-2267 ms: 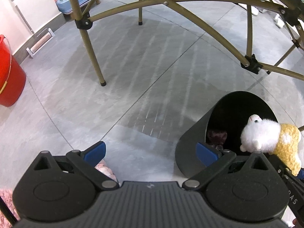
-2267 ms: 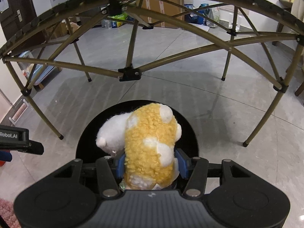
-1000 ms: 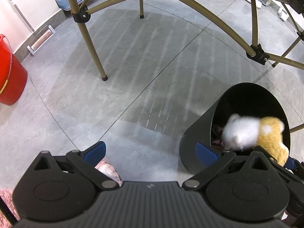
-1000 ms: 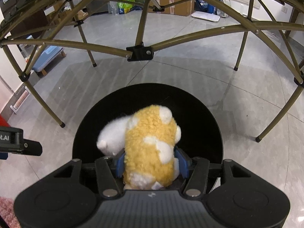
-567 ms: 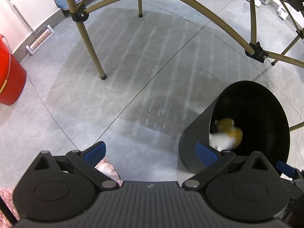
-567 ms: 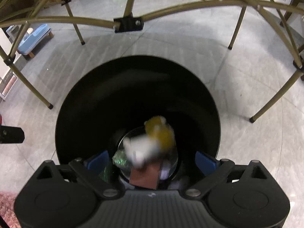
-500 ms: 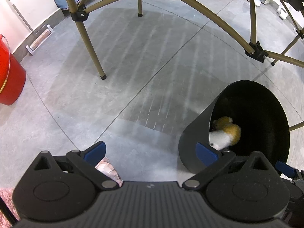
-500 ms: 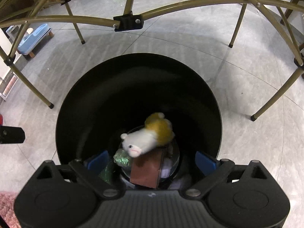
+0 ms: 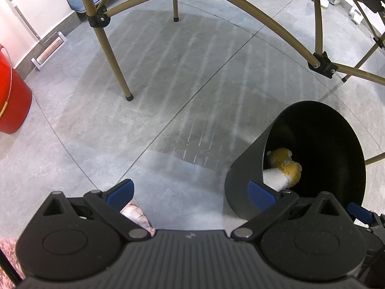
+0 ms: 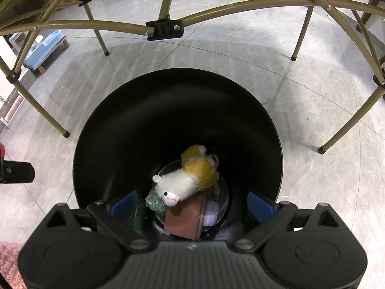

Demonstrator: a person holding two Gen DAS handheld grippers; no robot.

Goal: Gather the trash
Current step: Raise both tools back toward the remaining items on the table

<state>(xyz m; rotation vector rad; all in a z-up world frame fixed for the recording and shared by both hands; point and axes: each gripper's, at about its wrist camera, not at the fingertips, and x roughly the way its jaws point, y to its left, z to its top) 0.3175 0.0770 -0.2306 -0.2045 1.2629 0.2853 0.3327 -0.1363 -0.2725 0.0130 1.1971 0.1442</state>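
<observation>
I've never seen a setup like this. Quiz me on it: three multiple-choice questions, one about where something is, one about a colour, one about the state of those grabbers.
1. Where is the plush toy?
A. Inside the black bin, on top of other items
B. On the floor beside the bin
C. Clamped in the right gripper

2. What colour is the bucket at the left edge of the left wrist view?
A. Blue
B. Red
C. Green

3. How do the right gripper's fingers stand?
A. Shut on the toy
B. Shut on nothing
C. Spread apart, holding nothing

Answers:
1. A, the toy lies deep in the bin over a brown box.
2. B, the bucket is plainly red.
3. C, the blue tips sit far apart above the bin's mouth with nothing between them.
</observation>
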